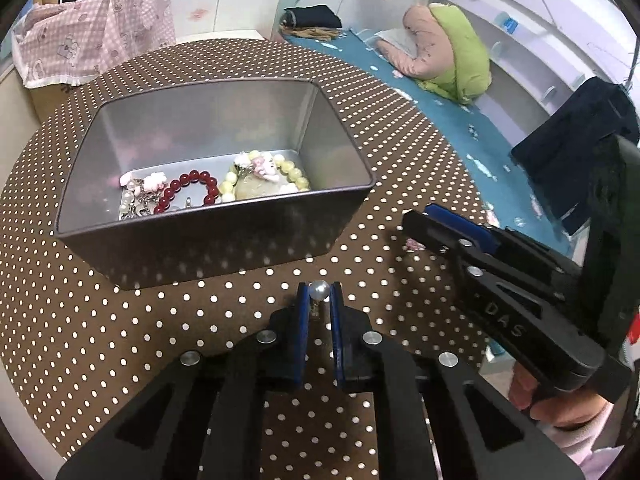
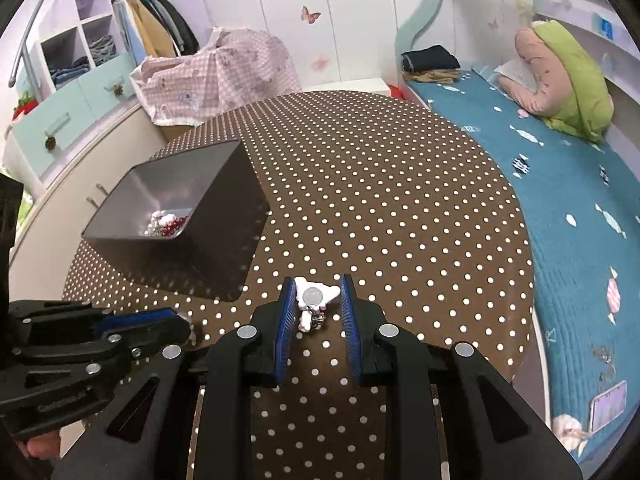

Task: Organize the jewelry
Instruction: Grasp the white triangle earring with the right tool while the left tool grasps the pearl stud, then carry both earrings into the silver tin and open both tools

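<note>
Left tongs (image 1: 319, 300) pinch a pearl earring (image 1: 320, 290) just short of the tin (image 1: 340, 216), ready to drop it in with the bracelets (image 1: 192, 192). Right tongs (image 2: 318, 300) sit partly open around a white charm (image 2: 314, 300) on the table (image 2: 380, 200), framing it for pickup; no squeeze yet.

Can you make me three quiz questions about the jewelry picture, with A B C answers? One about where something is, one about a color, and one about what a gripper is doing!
1. Where is the red bead bracelet?
A. on the bed
B. inside the metal tin
C. on the dotted tablecloth

2. What color is the tablecloth?
A. brown with white dots
B. plain green
C. blue with stripes

3. What is the left gripper doing?
A. resting inside the tin
B. wide open over nothing
C. pinching a pearl earring

Answers:
1. B, the red beads lie on the tin's floor beside the pale yellow bracelet.
2. A, white dots cover the brown cloth.
3. C, the pearl sits squeezed between both blue pads.
</note>
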The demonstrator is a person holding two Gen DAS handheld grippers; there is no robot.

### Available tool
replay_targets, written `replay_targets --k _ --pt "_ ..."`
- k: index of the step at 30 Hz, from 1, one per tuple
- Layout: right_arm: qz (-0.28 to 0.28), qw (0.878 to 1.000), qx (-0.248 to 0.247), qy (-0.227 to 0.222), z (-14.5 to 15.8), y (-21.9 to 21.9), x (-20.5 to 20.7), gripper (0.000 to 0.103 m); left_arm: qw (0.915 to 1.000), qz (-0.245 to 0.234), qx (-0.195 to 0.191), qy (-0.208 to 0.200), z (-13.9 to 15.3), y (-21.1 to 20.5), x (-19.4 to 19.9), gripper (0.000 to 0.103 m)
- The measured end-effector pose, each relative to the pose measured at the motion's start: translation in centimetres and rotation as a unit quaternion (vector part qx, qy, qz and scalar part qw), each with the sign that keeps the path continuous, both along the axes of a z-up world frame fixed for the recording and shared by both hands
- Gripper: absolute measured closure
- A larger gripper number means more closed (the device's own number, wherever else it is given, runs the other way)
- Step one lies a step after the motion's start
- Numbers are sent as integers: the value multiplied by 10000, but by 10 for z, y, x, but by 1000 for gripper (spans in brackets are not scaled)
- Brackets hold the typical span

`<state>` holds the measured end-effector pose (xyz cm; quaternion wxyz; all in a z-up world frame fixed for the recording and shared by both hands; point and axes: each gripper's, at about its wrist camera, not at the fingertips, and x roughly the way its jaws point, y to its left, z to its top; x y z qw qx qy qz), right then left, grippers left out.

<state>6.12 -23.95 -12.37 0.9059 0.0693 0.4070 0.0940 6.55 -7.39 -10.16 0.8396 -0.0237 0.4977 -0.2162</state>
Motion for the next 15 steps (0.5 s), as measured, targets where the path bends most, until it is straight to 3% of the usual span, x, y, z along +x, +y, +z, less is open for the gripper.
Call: replay_targets --k 15 --pt "-17 9989 77 -456 40 15 -7 80 9978 120 -286 -585 43 29 -16 94"
